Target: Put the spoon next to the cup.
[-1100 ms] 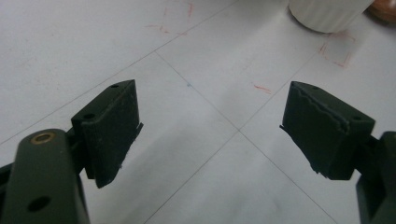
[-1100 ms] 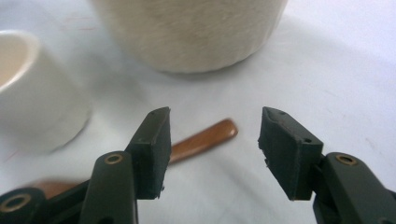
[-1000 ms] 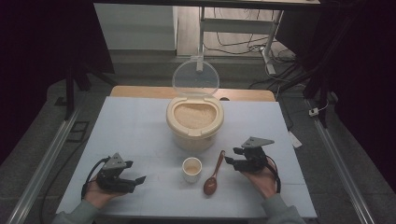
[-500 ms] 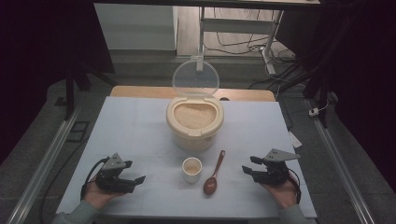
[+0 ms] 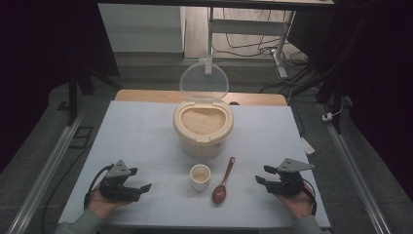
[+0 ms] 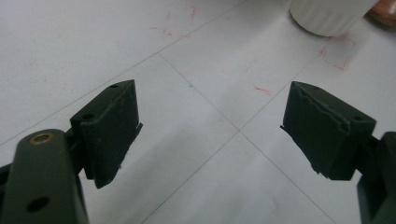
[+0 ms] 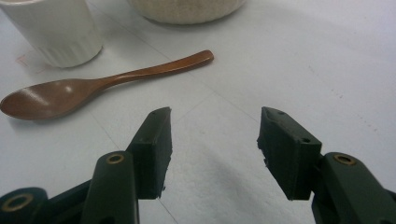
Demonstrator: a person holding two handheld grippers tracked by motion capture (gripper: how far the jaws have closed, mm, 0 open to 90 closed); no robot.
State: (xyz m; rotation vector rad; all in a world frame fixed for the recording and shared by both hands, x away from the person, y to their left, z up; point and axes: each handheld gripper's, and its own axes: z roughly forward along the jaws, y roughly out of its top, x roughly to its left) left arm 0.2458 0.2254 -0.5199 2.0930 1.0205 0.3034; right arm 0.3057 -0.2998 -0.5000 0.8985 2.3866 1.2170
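Observation:
A cream rice container (image 5: 203, 126) with its clear lid (image 5: 204, 81) raised stands mid-table, full of rice. In front of it sit a small white cup (image 5: 200, 176) (image 7: 56, 30) and a brown wooden spoon (image 5: 222, 184) (image 7: 88, 86) lying flat. My left gripper (image 5: 141, 187) (image 6: 210, 126) rests open at the front left, nothing between its jaws; the cup's base (image 6: 327, 16) shows beyond it. My right gripper (image 5: 262, 175) (image 7: 214, 140) is open at the front right, pointing toward the spoon, a short way from it.
The white table (image 5: 146, 131) has faint grid lines and red marks. A wooden board edge (image 5: 146, 95) lies behind it. Metal rails (image 5: 48, 165) run along both sides, and a frame with cables (image 5: 263, 44) stands behind.
My right gripper has pulled back from beside the spoon handle toward the front right corner. The left gripper has stayed put.

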